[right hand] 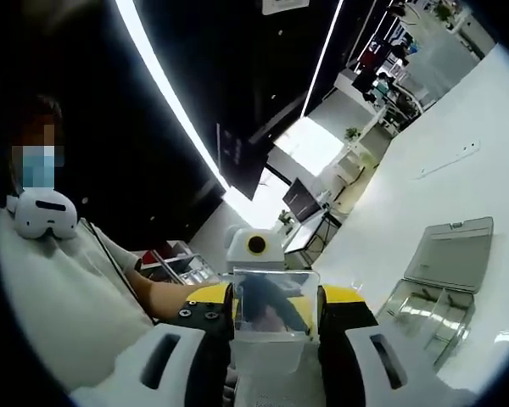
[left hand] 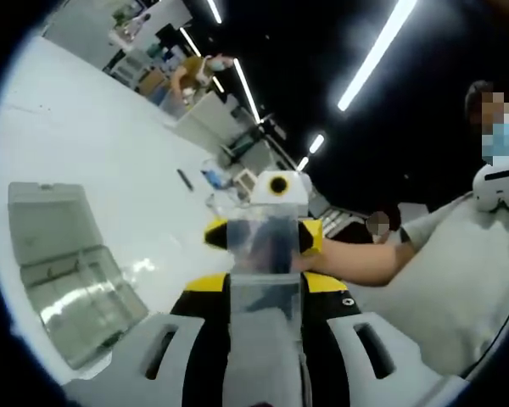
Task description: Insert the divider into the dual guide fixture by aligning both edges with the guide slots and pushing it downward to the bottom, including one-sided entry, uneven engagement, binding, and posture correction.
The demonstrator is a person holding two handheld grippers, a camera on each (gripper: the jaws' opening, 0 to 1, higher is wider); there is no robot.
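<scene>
We see the clear divider point(left hand: 265, 280) clamped between both hand-held grippers, left point(left hand: 267, 292) and right point(right hand: 271, 326), raised well above the open fixture point(left hand: 72, 284) on the white surface point(left hand: 110, 153). Insertion not begun; next we must lower and align both edges.

Clear glossy plastic divider point(left hand: 263, 280), box point(left hand: 68, 280).

I count one clear divider point(left hand: 265, 292), one open clear plastic case point(left hand: 64, 271) on the white table point(left hand: 110, 153), and two grippers, mine.
</scene>
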